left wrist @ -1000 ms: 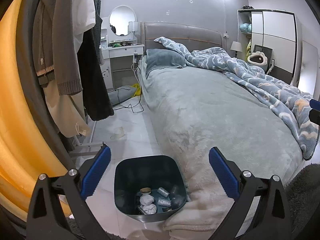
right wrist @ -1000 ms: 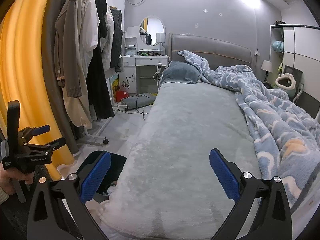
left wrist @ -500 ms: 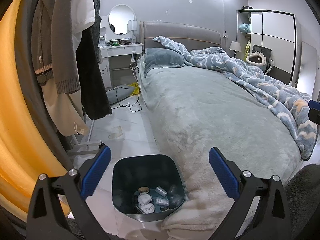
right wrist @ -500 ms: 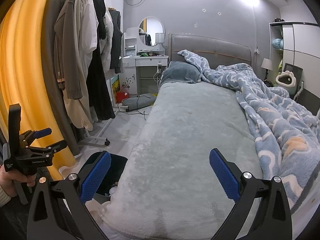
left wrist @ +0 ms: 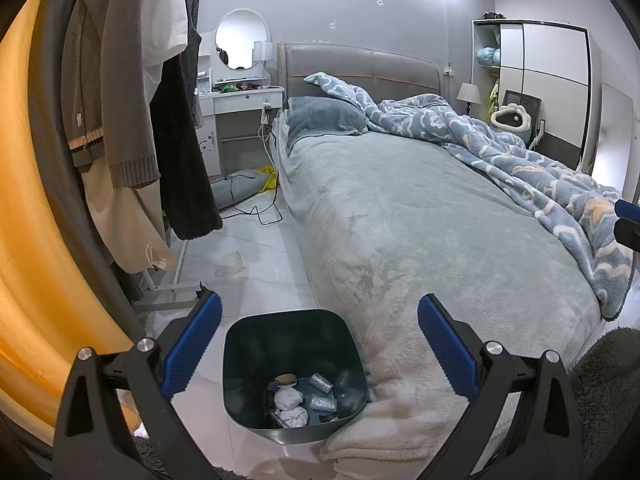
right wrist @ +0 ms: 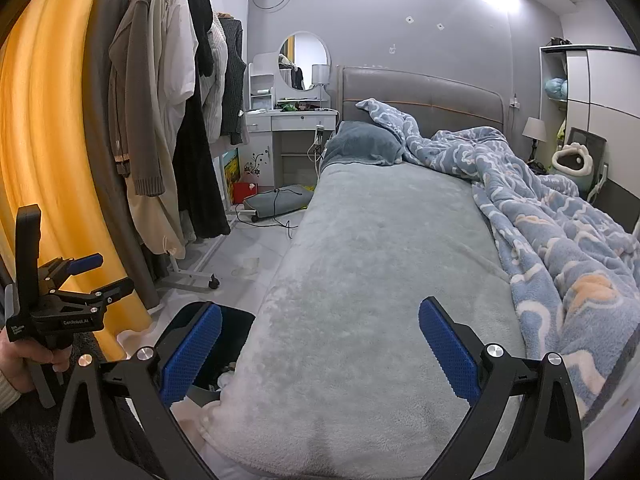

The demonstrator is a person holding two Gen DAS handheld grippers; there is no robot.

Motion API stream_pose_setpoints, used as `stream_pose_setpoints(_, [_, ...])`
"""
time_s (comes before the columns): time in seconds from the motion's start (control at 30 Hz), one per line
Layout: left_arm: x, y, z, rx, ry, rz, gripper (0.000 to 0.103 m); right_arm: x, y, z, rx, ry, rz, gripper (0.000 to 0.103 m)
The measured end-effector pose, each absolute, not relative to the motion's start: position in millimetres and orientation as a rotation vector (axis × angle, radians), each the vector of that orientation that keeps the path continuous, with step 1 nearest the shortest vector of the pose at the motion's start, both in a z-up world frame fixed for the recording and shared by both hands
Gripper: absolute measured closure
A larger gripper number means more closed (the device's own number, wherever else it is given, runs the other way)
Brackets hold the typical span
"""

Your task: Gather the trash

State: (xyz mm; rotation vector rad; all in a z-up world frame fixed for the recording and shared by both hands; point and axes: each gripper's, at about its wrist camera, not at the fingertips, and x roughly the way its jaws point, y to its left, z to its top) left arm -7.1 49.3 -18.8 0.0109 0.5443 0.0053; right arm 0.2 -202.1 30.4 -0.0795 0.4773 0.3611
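Observation:
A dark teal trash bin (left wrist: 240, 336) stands on the floor against the foot corner of the bed. It holds white crumpled paper (left wrist: 288, 398), foil wrappers (left wrist: 320, 380) and other scraps. My left gripper (left wrist: 318, 304) is open above the bin with nothing between its blue pads (left wrist: 192, 344). My right gripper (right wrist: 320, 308) is open over the grey bedspread and also holds nothing. In the right wrist view the bin (right wrist: 236, 332) is partly hidden behind a finger. The left gripper (right wrist: 108, 274) also shows there, held by a hand (right wrist: 24, 364).
The bed (left wrist: 400, 220) with a blue patterned duvet (left wrist: 540, 176) fills the right. A rack of hanging clothes (left wrist: 132, 100) and a yellow curtain (left wrist: 24, 200) line the left. A cable (left wrist: 260, 212), a grey mat (right wrist: 276, 200) and a pale scrap (left wrist: 232, 264) lie on the floor.
Both views have drifted only slightly, and the bin sits a little lower and further left in the left wrist view. Both grippers stay open.

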Motion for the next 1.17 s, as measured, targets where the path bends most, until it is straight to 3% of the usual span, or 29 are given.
stream_pose_setpoints(1.17, [-6.9, 46.7, -20.0, 0.012, 0.547, 0.010, 0.003, 0.4, -202.3, 30.5, -0.079, 0.477, 0.361, 0.003])
